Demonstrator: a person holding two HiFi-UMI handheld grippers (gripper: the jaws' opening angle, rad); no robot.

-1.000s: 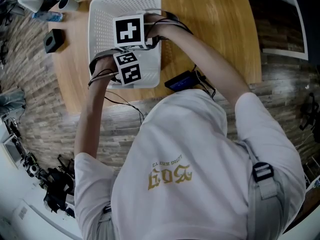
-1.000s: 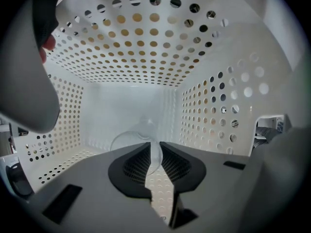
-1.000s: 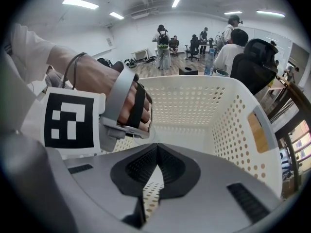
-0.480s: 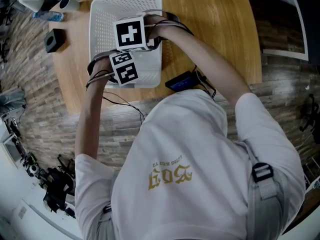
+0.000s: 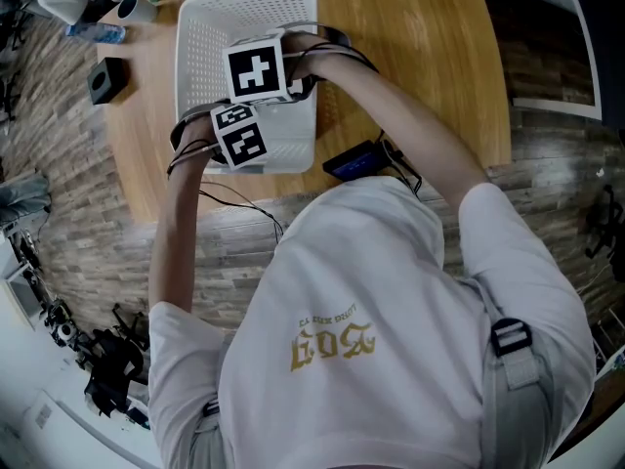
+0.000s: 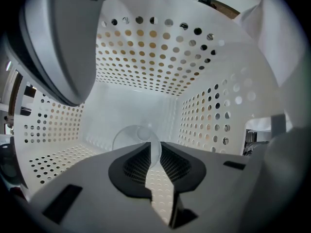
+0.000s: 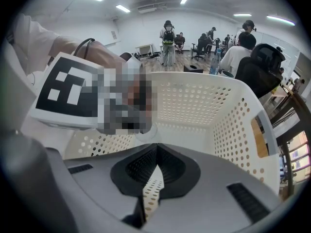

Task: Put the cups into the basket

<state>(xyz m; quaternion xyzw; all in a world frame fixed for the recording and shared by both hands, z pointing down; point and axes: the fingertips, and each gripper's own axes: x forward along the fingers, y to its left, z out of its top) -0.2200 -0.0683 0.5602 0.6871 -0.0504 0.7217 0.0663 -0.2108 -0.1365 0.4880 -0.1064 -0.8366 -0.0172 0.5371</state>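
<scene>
Clear cup (image 6: 137, 136) pinched by thin wall in left gripper (image 6: 154, 165), held low inside basket (image 6: 160, 67). Right gripper (image 7: 154, 165) closed on nothing (over basket). Cup judged light, flimsy, slippery, easily crushed; gentle rim grip advised.

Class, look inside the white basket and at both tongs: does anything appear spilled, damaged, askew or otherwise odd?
Nothing spilled or broken. One oddity: the left tongs pinch a clear cup by its thin wall inside the basket, so it appears end-on, not upright.
</scene>
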